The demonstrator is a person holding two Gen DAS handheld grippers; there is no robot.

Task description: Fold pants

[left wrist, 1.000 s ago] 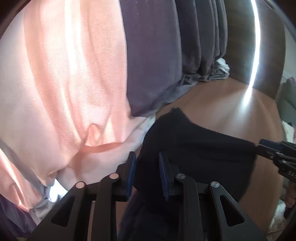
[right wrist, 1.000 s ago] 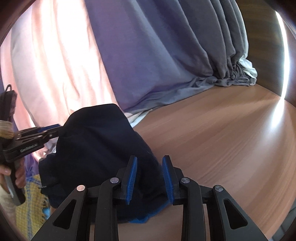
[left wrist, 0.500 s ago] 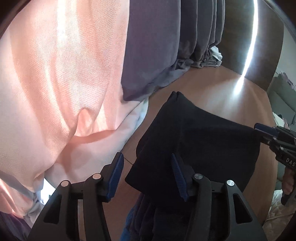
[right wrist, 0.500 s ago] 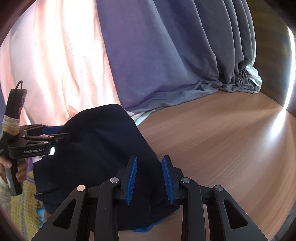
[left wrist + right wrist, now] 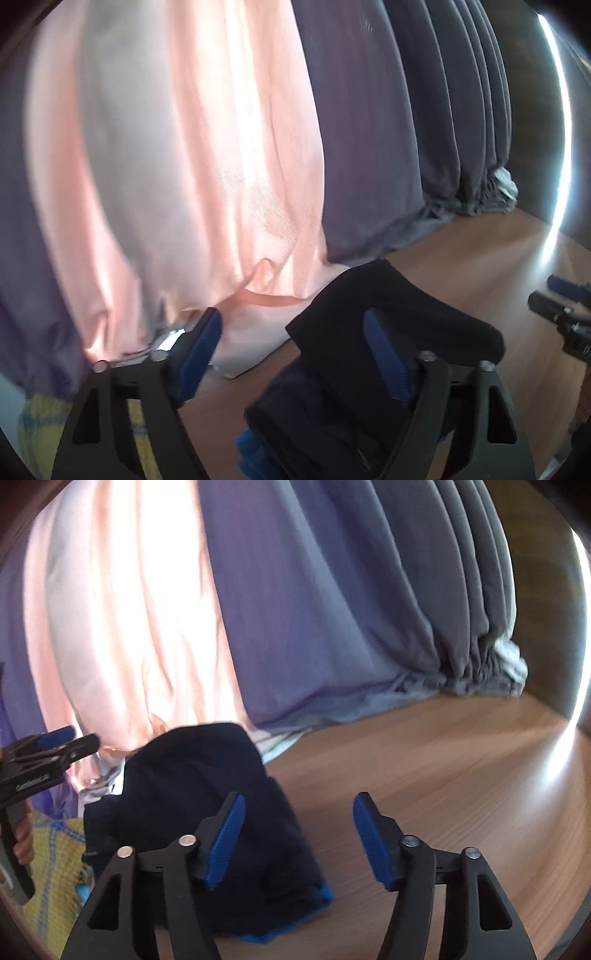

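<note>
Yellow cloth (image 5: pixel 55 871): a knitted patch with blue lines is being shown at the lower left of the right wrist view.
Left gripper (image 5: pixel 295 350): its jaws are being held wide apart, with nothing gripped; in the left wrist view the right blue pad is being overlapped by dark fabric.
Pink curtain (image 5: pixel 192 166): it is being lit from behind across the upper left of both views.
Pants (image 5: pixel 207 812): the dark navy bundle is being seen folded on the wooden floor (image 5: pixel 443 775), left of centre in the right wrist view, with a blue edge showing at its lower end.
Right gripper (image 5: pixel 299 834): its jaws are being held wide apart and empty, just right of the pants.
Grey curtain (image 5: pixel 351 609): its hem is being bunched on the floor at the upper right.
</note>
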